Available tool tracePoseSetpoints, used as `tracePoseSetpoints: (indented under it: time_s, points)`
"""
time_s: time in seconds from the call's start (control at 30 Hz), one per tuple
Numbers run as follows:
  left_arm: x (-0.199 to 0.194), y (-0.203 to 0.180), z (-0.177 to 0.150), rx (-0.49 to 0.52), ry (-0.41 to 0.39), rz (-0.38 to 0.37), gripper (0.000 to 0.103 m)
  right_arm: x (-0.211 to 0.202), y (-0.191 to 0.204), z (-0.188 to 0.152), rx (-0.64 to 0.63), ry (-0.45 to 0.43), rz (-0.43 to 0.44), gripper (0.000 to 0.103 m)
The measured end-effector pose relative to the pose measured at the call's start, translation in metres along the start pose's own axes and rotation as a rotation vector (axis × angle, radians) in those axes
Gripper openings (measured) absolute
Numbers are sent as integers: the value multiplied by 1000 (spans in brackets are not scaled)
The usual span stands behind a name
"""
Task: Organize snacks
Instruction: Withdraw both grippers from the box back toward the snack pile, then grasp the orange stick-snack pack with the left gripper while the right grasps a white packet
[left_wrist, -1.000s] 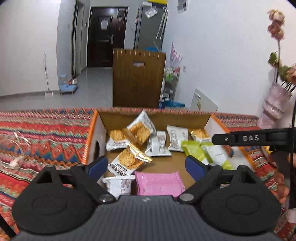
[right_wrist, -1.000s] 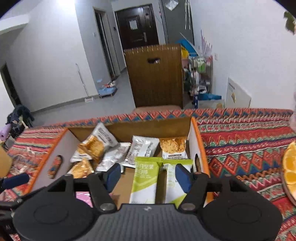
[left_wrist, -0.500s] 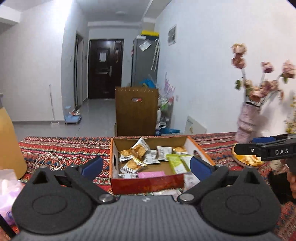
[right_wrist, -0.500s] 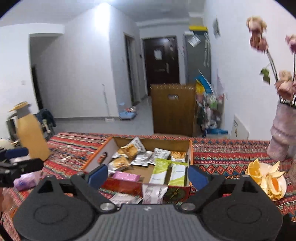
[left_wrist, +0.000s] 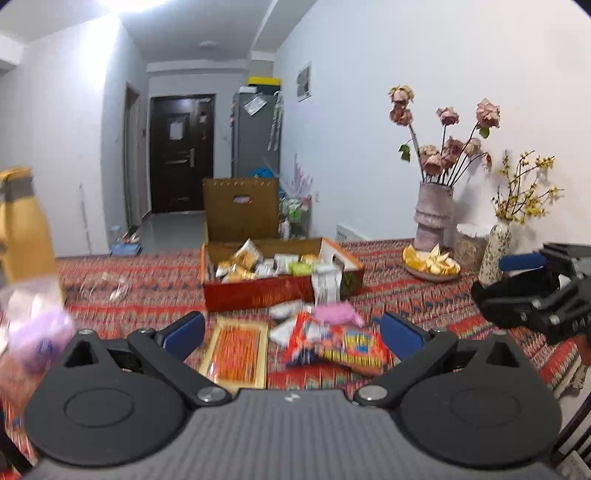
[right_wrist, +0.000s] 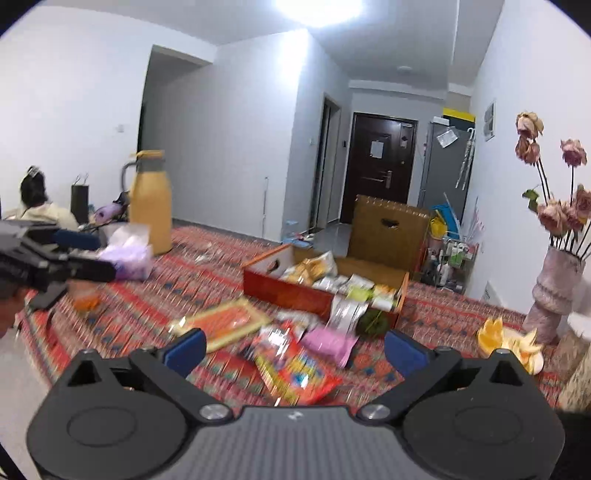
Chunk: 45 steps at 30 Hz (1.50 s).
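Where snacks scatter, a patterned tablecloth (left_wrist: 147, 280) spreads.

Snack box (left_wrist: 258, 295) on the tablecloth (left_wrist: 147, 280); loose packets (left_wrist: 332, 343) lie before it.

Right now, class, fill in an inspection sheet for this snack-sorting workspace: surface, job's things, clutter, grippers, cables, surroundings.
Surface: table under a red patterned woven cloth.
Job's things: open orange cardboard box holding small packets; red crinkly snack bag, pink packet and flat orange-and-gold packet lie outside it.
Clutter: yellow jug, plate of orange slices, pink vase of dried roses.
Grippers: left gripper and right gripper open, empty; jaws have just been opening.
Cables: nothing seen for certain.
Surroundings: dark door, seated person.
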<state>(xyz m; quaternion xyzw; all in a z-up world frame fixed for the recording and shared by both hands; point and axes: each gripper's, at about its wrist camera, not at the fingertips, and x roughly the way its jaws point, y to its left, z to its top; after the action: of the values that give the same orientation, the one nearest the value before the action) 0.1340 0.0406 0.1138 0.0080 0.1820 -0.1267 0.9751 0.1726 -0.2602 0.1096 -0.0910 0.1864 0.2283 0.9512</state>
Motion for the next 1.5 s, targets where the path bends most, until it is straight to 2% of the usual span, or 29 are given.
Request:
tracePoseSetpoints:
  time_s: [0.13, 0.33, 0.4, 0.57, 0.8, 1.03, 1.5]
  points:
    - [-14, 1, -35, -72, 49, 17, 103, -8, 24, -41, -10, 37, -26, 103]
    - [-8, 12, -78, -210, 167, 35, 103, -6, 44, -96, 42, 133, 26, 103]
    - [-1, 14, -87, -225, 211, 36, 103, -3, 47, -107, 57, 169, 24, 103]
    - [10, 19, -98, -236, 257, 45, 103, 8, 48, -119, 87, 216, 10, 103]
    - [38, 27, -102, -252, 308, 48, 103, 43, 34, -108, 134, 235, -30, 103]
    - [77, 41, -90, -246, 320, 62, 103, 92, 22, -87, 137, 223, -45, 102]
    - [187, 60, -40, -96, 276, 66, 103, 184, -13, -45, 79, 204, -74, 101]
